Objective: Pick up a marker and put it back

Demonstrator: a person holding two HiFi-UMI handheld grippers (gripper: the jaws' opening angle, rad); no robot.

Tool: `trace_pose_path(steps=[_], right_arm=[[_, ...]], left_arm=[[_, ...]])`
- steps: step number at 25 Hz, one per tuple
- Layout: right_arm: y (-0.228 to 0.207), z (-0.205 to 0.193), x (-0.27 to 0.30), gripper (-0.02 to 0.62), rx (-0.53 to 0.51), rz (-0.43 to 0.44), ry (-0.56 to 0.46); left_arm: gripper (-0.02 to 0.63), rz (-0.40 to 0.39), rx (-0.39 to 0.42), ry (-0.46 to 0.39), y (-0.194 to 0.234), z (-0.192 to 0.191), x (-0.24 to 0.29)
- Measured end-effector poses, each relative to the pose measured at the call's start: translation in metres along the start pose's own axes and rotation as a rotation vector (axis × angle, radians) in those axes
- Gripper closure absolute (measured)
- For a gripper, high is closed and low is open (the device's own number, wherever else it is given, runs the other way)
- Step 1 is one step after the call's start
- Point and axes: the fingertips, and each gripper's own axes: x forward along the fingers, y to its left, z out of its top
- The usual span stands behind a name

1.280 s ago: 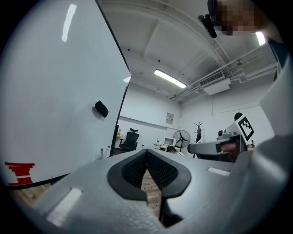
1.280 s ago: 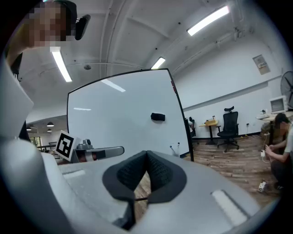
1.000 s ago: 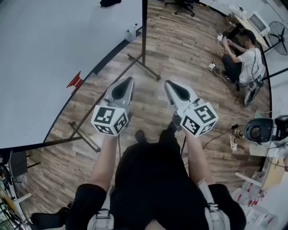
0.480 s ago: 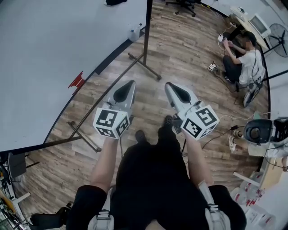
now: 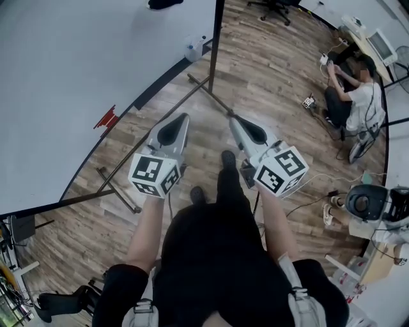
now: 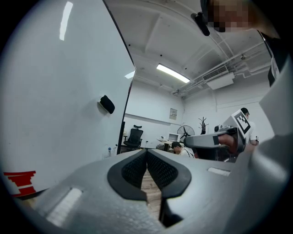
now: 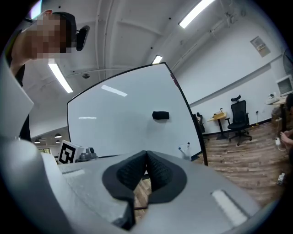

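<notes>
A small pale holder (image 5: 193, 48) with thin blue-tipped sticks, probably markers (image 7: 185, 149), sits at the whiteboard's (image 5: 77, 76) lower far corner; it is too small to tell more. My left gripper (image 5: 180, 118) and right gripper (image 5: 234, 120) are held side by side over the wood floor, pointing at the board's stand, well short of the holder. In the left gripper view the left gripper (image 6: 146, 151) has its pads meeting, nothing between them. The right gripper (image 7: 146, 153) is shut and empty too.
A black eraser (image 7: 160, 115) sticks to the board, with red marks (image 5: 106, 118) near its lower edge. The stand's black post (image 5: 216, 38) and floor legs (image 5: 208, 96) lie ahead. A person (image 5: 358, 89) sits on the floor at right among cables. An office chair (image 5: 275, 6) stands beyond.
Both grippers have moved forward toward the whiteboard stand as the person stepped ahead, one foot now further forward. Both grippers stay shut and empty.
</notes>
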Motion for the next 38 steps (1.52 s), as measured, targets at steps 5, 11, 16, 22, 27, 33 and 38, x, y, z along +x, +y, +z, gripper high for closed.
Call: trace_pose_path(steps=[5,11,16,22,27,33,38], right_arm=[[-0.043,0.025,0.026,0.592,0.023,0.077,-0.011],[-0.101,0.058,0.053,0.594,-0.003,0.169,-0.019],[-0.142,0.055,0.074,0.595,-0.089,0.257,0.108],[-0.177,0.044,0.097,0.597,-0.239,0.349,0.200],[-0.193,0.054,0.101,0.595,-0.133,0.453,0.176],[-0.200,0.050,0.115,0.594,-0.147,0.488,0.170],[-0.201,0.036,0.136,0.594,-0.202,0.490,0.199]], left_arm=[[0.595,0.059,0.018,0.007,0.010,0.013,0.042],[0.595,0.124,0.012,-0.004,0.013,0.031,0.101],[0.595,0.182,0.008,-0.015,0.011,0.036,0.149],[0.595,0.256,-0.004,-0.026,0.012,0.034,0.195],[0.595,0.323,-0.005,-0.035,0.013,0.034,0.213],[0.595,0.368,-0.010,-0.010,0.026,0.018,0.221],[0.595,0.395,-0.032,-0.003,0.042,0.009,0.223]])
